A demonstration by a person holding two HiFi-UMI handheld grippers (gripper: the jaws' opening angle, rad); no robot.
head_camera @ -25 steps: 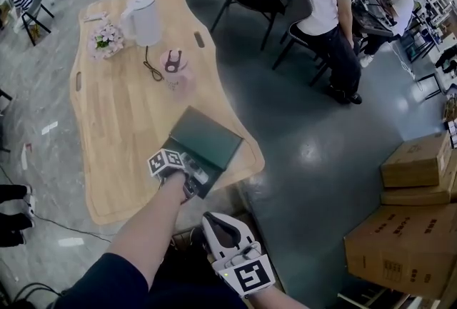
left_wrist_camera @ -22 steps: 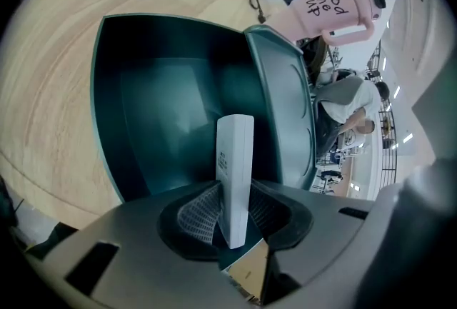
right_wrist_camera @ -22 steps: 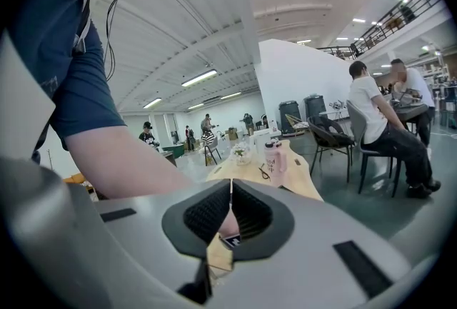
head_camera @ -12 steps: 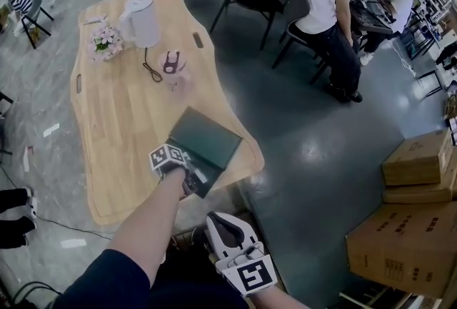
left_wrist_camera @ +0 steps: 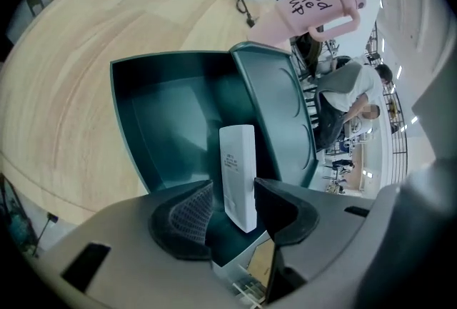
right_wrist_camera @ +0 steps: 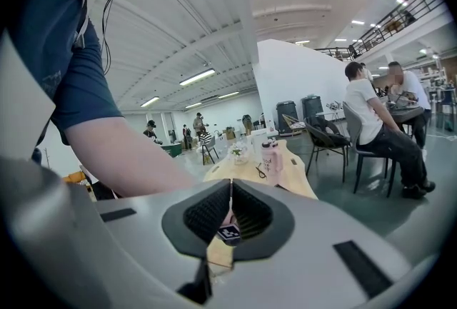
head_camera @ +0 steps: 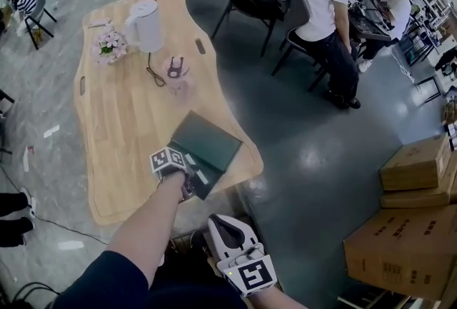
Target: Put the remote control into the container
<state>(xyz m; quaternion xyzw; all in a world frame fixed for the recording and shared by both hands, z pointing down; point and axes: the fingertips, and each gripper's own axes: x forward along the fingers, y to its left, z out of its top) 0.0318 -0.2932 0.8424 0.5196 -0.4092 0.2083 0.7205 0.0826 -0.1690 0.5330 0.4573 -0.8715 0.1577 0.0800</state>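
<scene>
A dark green container (left_wrist_camera: pixel 164 115) with its lid (left_wrist_camera: pixel 275 108) tipped up beside it sits at the near right corner of the wooden table (head_camera: pixel 128 122). The white remote control (left_wrist_camera: pixel 238 172) stands on end inside it. My left gripper (left_wrist_camera: pixel 232 211) hangs over the container's near end with its jaws opening. The remote is between the pads, with a small gap showing at the left pad. In the head view the left gripper (head_camera: pixel 189 183) is at the container (head_camera: pixel 211 143), with the remote (head_camera: pixel 200 176) just beside it. My right gripper (head_camera: pixel 221 223) is held low off the table, jaws shut on nothing (right_wrist_camera: pixel 230 211).
A pink cup (head_camera: pixel 175 66), a white kettle (head_camera: pixel 146 23) with its cord and a small flower pot (head_camera: pixel 108 43) stand at the table's far end. Chairs and seated people are to the right. Cardboard boxes (head_camera: pixel 414 229) are stacked on the floor at the near right.
The left gripper stays over the container while its jaws spread apart from the remote. The right gripper has hardly moved.
</scene>
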